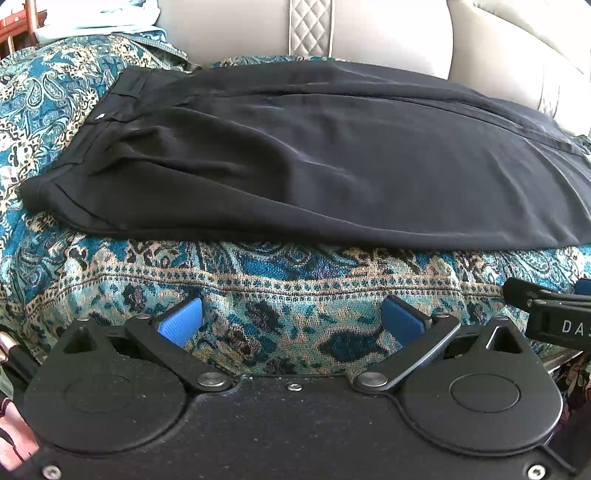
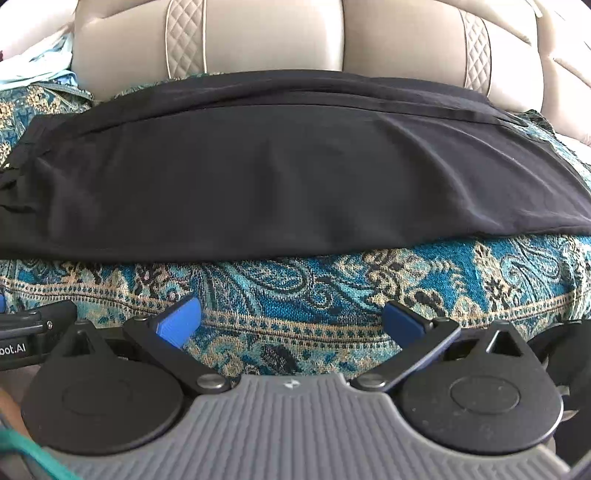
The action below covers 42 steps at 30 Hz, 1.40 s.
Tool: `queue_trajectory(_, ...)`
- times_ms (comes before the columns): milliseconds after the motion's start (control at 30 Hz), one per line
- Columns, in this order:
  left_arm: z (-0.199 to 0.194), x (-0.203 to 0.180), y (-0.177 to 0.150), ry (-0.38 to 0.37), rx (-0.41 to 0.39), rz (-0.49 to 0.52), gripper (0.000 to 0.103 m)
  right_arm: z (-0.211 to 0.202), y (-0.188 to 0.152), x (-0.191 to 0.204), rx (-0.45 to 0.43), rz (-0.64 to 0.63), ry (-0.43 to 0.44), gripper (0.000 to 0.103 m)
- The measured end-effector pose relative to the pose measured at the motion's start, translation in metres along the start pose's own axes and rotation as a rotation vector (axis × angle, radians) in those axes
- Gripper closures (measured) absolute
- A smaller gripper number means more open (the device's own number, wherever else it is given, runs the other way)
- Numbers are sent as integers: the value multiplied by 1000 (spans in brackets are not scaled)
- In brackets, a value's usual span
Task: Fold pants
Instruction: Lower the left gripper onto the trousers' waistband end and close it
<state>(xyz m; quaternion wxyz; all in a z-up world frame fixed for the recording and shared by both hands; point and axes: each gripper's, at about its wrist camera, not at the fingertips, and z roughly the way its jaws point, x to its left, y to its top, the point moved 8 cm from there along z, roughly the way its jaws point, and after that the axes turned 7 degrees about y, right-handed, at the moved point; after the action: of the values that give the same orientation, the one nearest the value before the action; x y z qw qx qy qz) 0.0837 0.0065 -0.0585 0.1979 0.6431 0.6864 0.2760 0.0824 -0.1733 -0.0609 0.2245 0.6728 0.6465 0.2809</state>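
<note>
Black pants (image 1: 314, 158) lie flat across the sofa seat on a teal paisley throw (image 1: 280, 280), waistband and button at the left, legs stacked and running right. The right wrist view shows the leg portion of the pants (image 2: 280, 173) with its hem end toward the right. My left gripper (image 1: 291, 319) hovers open in front of the pants' near edge, blue pads wide apart, nothing between them. My right gripper (image 2: 290, 319) is open too, short of the near edge, holding nothing. Each gripper's body shows at the edge of the other's view.
Beige leather sofa backrest (image 1: 229, 29) rises right behind the pants. Light blue cloth (image 1: 96, 18) is piled at the far left of the seat. A band of the throw (image 2: 332, 280) separates both grippers from the pants.
</note>
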Motion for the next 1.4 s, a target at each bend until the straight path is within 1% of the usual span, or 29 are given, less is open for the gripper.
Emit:
queue_trajectory(167, 2, 1, 5, -2, 44, 12, 0, 0, 0, 3, -11, -18, -1, 0)
queue_trajectory(300, 0, 3, 10, -13, 82, 17, 1, 0, 1, 4, -8, -45, 18, 0)
queue_trajectory(367, -5, 7, 20, -28, 65, 9, 3, -3, 2, 4, 3, -49, 28, 0)
queue_trajectory(467, -18, 18, 42, -58, 5, -8, 3, -11, 9, 2, -11, -24, 52, 0)
queue_trajectory(567, -26, 36, 78, -83, -66, -45, 3, -23, 23, 3, -79, -23, 68, 0)
queue_trajectory(700, -17, 66, 129, -81, -118, -130, 2, -31, 52, 2, -151, -8, 68, 0)
queue_trajectory(767, -6, 84, 156, -64, -127, -186, 2, -32, 67, 1, -183, 18, 88, 0)
queue_trajectory(900, 23, 121, 203, -64, -143, -304, 1, -21, 102, -5, -221, 74, 128, 0)
queue_trajectory(967, 41, 136, 225, -53, -138, -330, 1, -10, 118, -8, -228, 97, 142, 0)
queue_trajectory(1033, 63, 152, 247, -15, -126, -342, 1, 4, 131, -11, -229, 109, 154, 0)
queue_trajectory(1133, 100, 173, 274, 66, -91, -395, 1, 28, 150, -12, -226, 108, 172, 0)
queue_trajectory(1200, 127, 183, 289, 90, -56, -466, 1, 42, 159, -14, -226, 99, 176, 0)
queue_trajectory(1267, 152, 186, 300, 105, -23, -528, 1, 56, 170, -15, -227, 85, 173, 0)
queue_trajectory(1333, 176, 184, 307, 124, 16, -566, 1, 68, 178, -15, -228, 69, 166, 0)
queue_trajectory(1400, 204, 184, 313, 172, 66, -622, 1, 76, 184, -15, -225, 68, 160, 0)
